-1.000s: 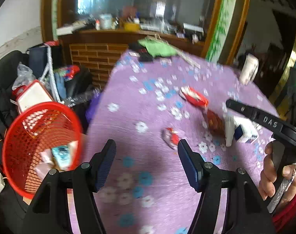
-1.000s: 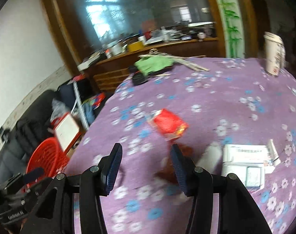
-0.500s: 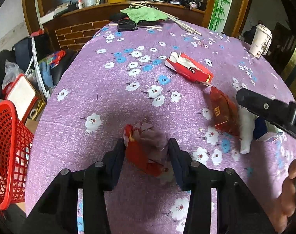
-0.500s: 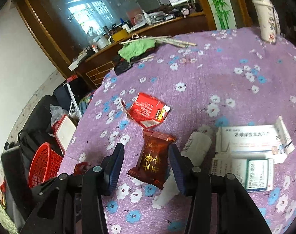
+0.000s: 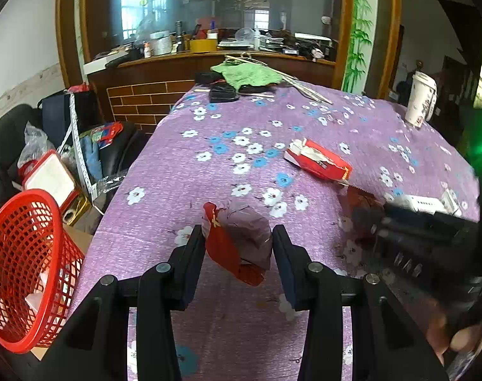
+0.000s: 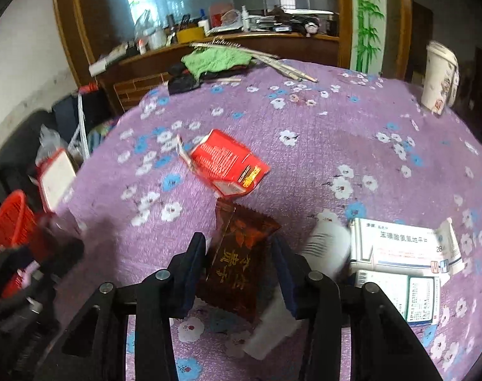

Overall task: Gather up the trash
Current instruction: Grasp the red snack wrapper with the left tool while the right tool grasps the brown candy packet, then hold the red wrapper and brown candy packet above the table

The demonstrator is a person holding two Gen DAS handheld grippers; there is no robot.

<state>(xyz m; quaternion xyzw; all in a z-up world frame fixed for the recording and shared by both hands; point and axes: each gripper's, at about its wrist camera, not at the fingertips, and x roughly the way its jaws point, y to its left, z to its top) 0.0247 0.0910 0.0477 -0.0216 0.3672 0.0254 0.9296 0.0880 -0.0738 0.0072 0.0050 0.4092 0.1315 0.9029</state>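
Observation:
In the left wrist view my left gripper (image 5: 237, 250) is shut on a crumpled red and grey wrapper (image 5: 241, 241) and holds it just above the purple flowered tablecloth (image 5: 183, 171). A red mesh basket (image 5: 24, 260) with some trash in it stands low at the left, off the table's edge. In the right wrist view my right gripper (image 6: 237, 263) is closed around a dark brown snack packet (image 6: 237, 260) that lies on the tablecloth (image 6: 304, 120). A red carton (image 6: 228, 162) lies just beyond it; it also shows in the left wrist view (image 5: 320, 162).
A white bottle (image 6: 323, 244) and white medicine boxes (image 6: 403, 247) lie right of the brown packet. A paper cup (image 6: 437, 79) stands at the far right. A green cloth (image 5: 247, 74) and dark items lie at the table's far end. Bags and clutter (image 5: 59, 158) crowd the floor at left.
My left gripper closed on the crumpled wrapper and lifted it slightly. My right gripper moved down onto the brown packet and its fingers closed in around it.

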